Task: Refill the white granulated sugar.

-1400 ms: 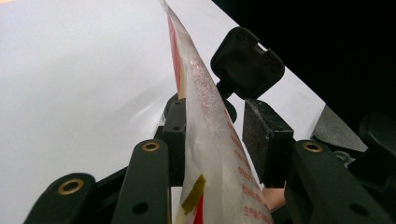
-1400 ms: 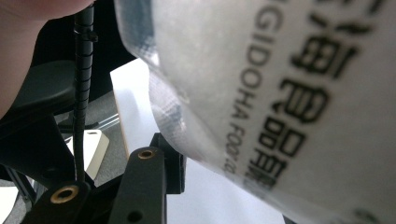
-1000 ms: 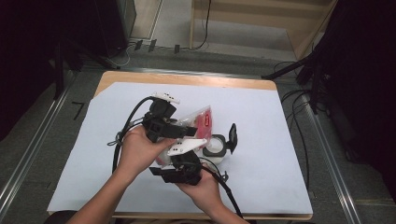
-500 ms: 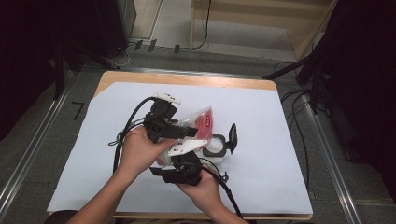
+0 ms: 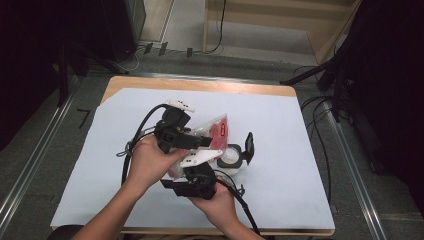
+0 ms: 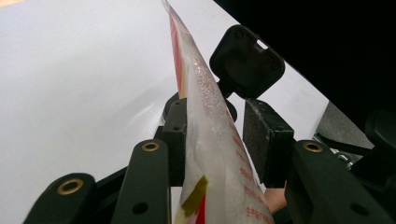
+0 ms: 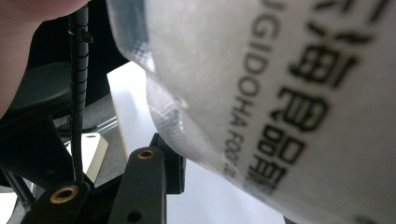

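Crowding the bag (image 5: 216, 131): open-lidded container (image 5: 235, 156)

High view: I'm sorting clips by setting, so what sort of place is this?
Probably a lab or recording workspace, not a home: a table covered with a white sheet stands between metal floor rails, with loose cables trailing over the grey floor.

The open-lidded container (image 5: 234, 156) stands just right of the pouch (image 5: 212, 131); elsewhere the table (image 5: 290, 150) lies bare.
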Motion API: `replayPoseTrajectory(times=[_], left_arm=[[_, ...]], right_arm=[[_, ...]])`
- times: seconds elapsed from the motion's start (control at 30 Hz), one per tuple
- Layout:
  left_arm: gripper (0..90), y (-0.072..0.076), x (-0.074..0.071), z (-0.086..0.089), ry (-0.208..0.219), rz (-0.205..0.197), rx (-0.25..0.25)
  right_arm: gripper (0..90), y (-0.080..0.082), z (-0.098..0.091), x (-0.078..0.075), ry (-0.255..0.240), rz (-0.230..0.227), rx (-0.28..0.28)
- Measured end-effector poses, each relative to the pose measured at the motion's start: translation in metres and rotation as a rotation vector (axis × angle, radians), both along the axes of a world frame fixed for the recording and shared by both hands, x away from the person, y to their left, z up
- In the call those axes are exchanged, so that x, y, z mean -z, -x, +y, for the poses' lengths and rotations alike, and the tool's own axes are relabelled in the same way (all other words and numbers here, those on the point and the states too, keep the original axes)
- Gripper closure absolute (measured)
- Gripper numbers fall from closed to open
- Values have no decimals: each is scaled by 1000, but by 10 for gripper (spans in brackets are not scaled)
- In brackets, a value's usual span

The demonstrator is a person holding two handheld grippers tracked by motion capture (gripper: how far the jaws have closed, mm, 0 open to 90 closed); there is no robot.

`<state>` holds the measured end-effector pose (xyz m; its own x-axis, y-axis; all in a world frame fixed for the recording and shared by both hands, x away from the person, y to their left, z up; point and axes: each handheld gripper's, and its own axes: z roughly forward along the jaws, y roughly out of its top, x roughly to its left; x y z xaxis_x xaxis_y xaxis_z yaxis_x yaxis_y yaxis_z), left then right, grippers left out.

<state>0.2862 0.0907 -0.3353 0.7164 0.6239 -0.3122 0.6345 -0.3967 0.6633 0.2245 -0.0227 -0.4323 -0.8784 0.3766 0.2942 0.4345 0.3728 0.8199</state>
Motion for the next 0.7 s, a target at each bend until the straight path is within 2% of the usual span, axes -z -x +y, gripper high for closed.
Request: replayPoseTrajectory(times=[0.7], left_arm=[[628,-1,-3,-5,1,7,21]], right_arm=[[633,3,-4,-2,-2,-12,20]])
